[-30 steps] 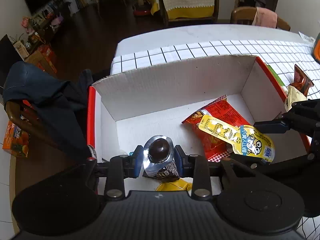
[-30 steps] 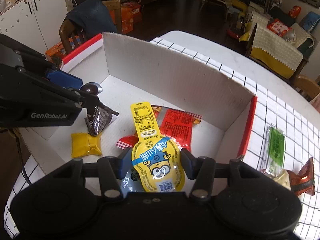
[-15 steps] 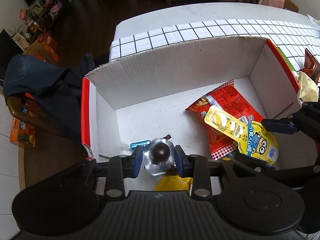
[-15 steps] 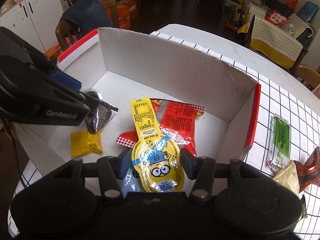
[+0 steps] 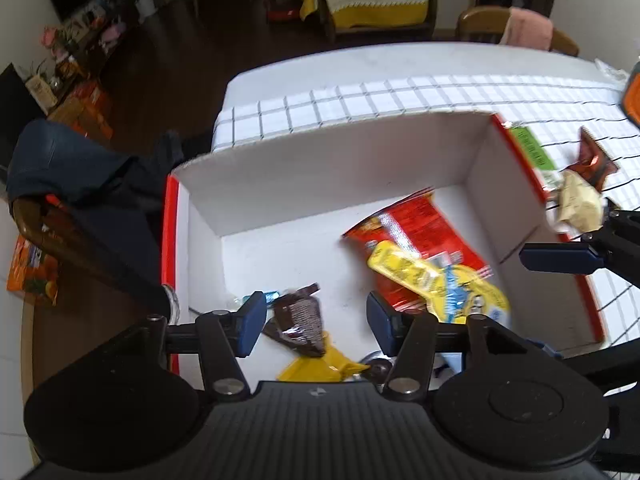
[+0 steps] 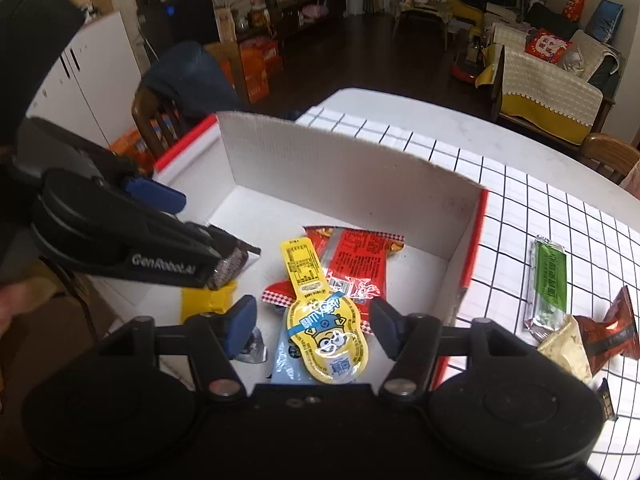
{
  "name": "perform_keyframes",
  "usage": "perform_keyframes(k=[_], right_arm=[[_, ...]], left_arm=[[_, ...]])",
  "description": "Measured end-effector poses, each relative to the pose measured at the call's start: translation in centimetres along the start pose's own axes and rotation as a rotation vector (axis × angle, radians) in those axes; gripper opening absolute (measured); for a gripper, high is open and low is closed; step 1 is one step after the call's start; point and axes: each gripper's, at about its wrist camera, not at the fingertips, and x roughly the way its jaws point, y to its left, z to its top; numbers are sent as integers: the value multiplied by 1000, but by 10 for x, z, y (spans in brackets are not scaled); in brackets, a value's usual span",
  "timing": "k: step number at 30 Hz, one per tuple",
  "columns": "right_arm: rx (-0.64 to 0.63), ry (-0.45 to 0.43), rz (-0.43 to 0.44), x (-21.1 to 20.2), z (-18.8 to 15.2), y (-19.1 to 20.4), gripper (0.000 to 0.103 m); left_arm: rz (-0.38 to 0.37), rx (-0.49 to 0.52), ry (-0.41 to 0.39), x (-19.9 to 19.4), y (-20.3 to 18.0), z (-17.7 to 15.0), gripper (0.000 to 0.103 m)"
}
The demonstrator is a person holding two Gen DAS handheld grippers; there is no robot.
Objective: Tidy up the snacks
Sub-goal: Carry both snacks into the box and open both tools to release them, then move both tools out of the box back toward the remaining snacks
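Note:
A white cardboard box with red rims stands on the checked table; it also shows in the right wrist view. My left gripper is open above the box's near left corner, over a brown chocolate pack and a yellow packet on the box floor. My right gripper is open above a yellow minion pouch that lies on a red snack bag. The pouch and the red bag also show in the left wrist view.
Outside the box on the checked cloth lie a green bar, a brown-red pack and a cream packet. A wooden chair with a dark jacket stands beside the table. The left gripper's body reaches over the box's left side.
Both grippers have opened. The chocolate pack dropped from my left gripper to the box floor, and the minion pouch left my right gripper and lies on the red bag.

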Motion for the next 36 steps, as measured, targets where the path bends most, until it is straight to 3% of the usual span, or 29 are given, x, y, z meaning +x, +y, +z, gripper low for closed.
perform_keyframes(k=[4,7,15,23,25,36], right_arm=[[30,-31,15,-21,-4,-8,66],[56,-59,16,-38,-10,-18,71],[125,-116,-10,-79,-33,-55,83],[174,-129,-84,-109,-65,-101,94],[185,-124,-109,-112,-74,-114,101],[275,-86,-188,-117,-121,-190,102]], left_arm=[[-18,7,-49,-16,-11,-1,59],[-36,15,-89,-28,-21,-2,69],[-75,26,-168,-52,-56,0,80],[-125,41,-201,-59,-104,4,84],[-135,33,-208,-59,-116,6,84],[-172,-70,-246,-53,-181,15,90]])
